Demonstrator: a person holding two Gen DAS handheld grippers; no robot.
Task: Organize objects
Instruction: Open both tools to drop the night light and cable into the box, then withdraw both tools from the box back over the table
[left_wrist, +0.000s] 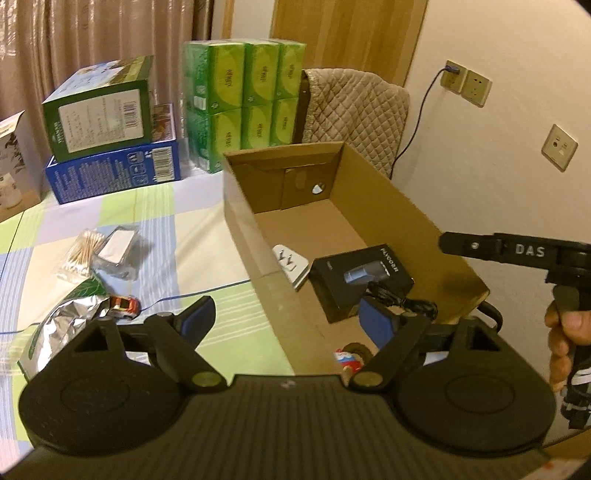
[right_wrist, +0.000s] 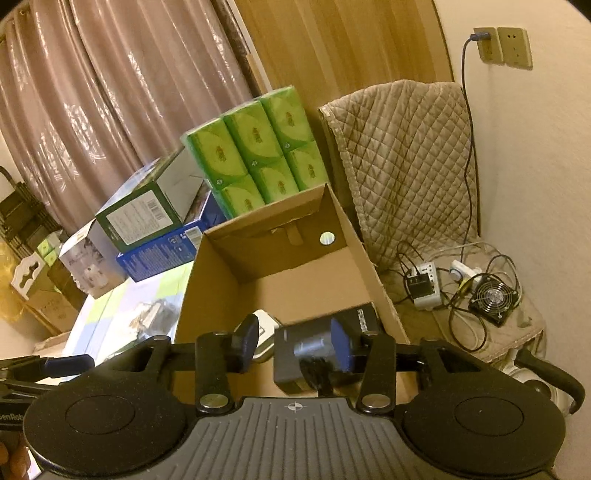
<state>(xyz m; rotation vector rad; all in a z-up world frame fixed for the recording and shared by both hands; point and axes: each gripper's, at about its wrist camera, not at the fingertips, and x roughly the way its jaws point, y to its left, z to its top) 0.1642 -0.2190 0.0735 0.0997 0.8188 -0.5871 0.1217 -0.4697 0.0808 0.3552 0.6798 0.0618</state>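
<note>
An open cardboard box (left_wrist: 369, 192) stands on the checked cloth; it also shows in the right wrist view (right_wrist: 218, 295). Inside lie a black product box (left_wrist: 360, 280) (right_wrist: 314, 354), a white plug adapter (left_wrist: 291, 266) (right_wrist: 266, 328), a black coiled cable (left_wrist: 402, 301) and a small red-and-white item (left_wrist: 345, 360). On the cloth to the left lie a bag of cotton swabs (left_wrist: 83, 253), a clear-wrapped card pack (left_wrist: 118, 251), a silver foil bag (left_wrist: 66, 332) and a red toy car (left_wrist: 123, 306). My left gripper (left_wrist: 288, 321) is open over the box's near wall. My right gripper (right_wrist: 295, 343) is open above the black box.
Green tissue packs (left_wrist: 247, 107), a green carton (left_wrist: 99, 110) on a blue carton (left_wrist: 114, 173) stand behind. A quilt-covered chair (left_wrist: 358, 107), a power strip (right_wrist: 424, 284) and a small fan (right_wrist: 495, 299) are to the right.
</note>
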